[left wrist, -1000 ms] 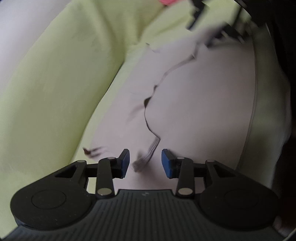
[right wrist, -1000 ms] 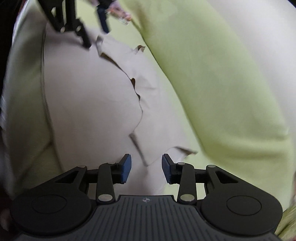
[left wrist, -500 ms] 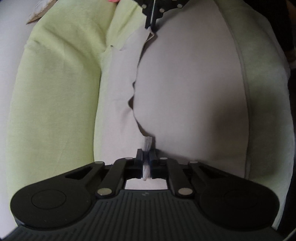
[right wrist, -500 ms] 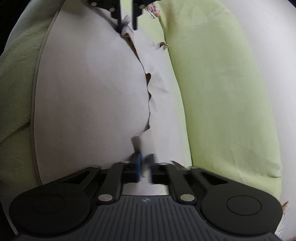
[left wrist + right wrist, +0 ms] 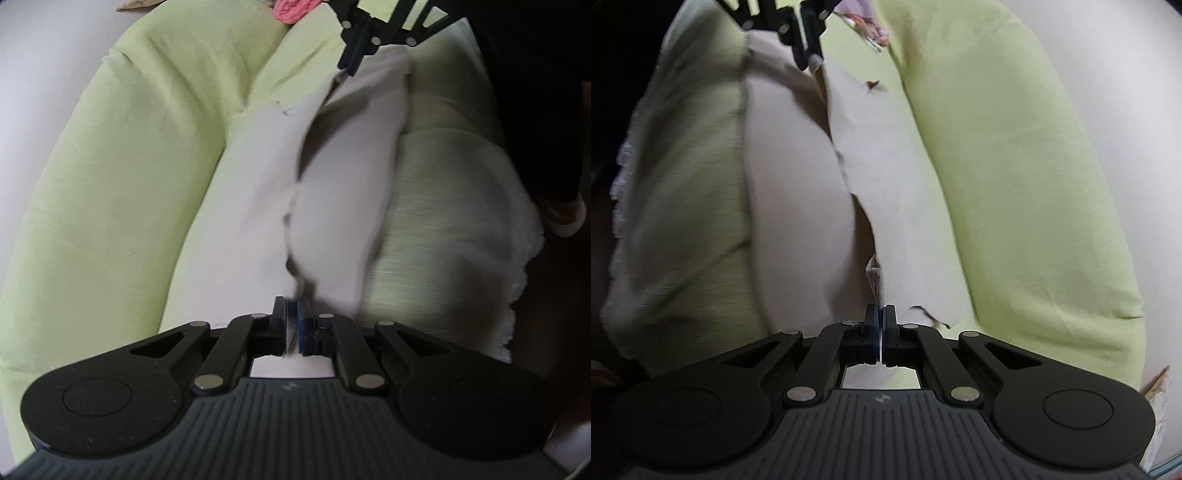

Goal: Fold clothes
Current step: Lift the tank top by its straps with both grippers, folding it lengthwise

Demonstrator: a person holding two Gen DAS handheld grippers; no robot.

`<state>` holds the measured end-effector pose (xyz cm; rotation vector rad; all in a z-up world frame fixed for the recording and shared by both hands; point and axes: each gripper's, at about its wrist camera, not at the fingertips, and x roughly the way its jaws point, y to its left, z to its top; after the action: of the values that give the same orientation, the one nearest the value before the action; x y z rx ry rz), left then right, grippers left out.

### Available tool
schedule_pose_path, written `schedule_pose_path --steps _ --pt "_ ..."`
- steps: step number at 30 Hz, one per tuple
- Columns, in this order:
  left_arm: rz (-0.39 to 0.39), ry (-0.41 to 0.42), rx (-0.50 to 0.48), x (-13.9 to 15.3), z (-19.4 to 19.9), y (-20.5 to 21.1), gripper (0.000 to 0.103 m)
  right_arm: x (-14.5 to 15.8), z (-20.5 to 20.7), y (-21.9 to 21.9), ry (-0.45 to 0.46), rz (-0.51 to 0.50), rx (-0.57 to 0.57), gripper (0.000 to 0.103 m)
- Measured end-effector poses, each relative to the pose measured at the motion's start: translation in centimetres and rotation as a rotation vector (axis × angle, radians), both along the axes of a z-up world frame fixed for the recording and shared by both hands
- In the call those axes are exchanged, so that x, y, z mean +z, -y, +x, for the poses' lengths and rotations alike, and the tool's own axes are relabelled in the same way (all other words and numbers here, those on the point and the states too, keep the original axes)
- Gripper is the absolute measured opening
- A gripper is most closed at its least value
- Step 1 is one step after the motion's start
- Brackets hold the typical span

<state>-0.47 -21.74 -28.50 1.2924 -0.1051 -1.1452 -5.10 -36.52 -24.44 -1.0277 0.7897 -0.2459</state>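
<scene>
Pinching the near edge of the beige garment (image 5: 343, 192), our left tongs (image 5: 291, 325) are closed on its cloth, blue pads nearly touching. Our right tongs (image 5: 881, 332) are likewise clamped on an edge of the same garment (image 5: 798, 206), fabric caught between the pads. The garment is stretched between both tongs, its lower layer lying along the green cushion (image 5: 122, 177), the upper flap raised. We see each pair of tongs at the far end of the other's view. A pink item (image 5: 295, 7) sits at the far end.
</scene>
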Motion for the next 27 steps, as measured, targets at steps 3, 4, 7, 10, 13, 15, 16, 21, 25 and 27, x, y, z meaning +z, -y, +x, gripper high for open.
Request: schedule_pose_path --steps 3,4,7,10,13,15,16,21,25,27 --pt "0.002 -0.001 0.015 -0.9 -0.6 -0.5 0.006 -0.2 0.0 -0.3 -0.011 0.023 -0.007 0.000" --pt "0.003 0.004 0.021 -1.2 -0.8 -0.7 0.006 -0.2 0.0 -0.3 -0.017 0.024 -0.009 0.000" --pt "-0.012 0.048 0.035 -1.8 -1.3 -0.9 0.008 -0.7 0.2 -0.3 -0.031 0.017 -0.008 0.000" --pt "-0.029 0.076 0.033 -2.1 -1.3 -0.3 0.020 -0.4 1.1 -0.1 -0.015 -0.033 -0.023 0.011" --pt "-0.020 0.138 0.017 -2.9 -1.1 0.3 0.025 -0.8 1.6 -0.5 -0.008 -0.062 -0.007 0.025" --pt "-0.002 0.158 0.008 -3.4 -0.8 0.8 0.025 -1.0 2.5 0.0 -0.017 -0.074 -0.005 0.025" --pt "0.006 0.165 0.003 -3.6 -0.7 1.0 0.025 -1.4 2.8 0.2 -0.029 -0.080 -0.006 0.025" --pt "0.016 0.202 -0.007 -4.5 -0.1 1.6 0.020 -3.6 5.0 1.5 -0.047 -0.126 0.004 0.013" --pt "0.018 0.190 -0.020 -4.5 -0.3 1.6 0.003 -4.7 6.0 2.0 -0.047 -0.104 0.017 0.000" --pt "0.010 0.194 -0.022 -4.3 -0.5 1.2 0.003 -4.0 6.0 2.4 -0.029 -0.082 0.023 0.000"
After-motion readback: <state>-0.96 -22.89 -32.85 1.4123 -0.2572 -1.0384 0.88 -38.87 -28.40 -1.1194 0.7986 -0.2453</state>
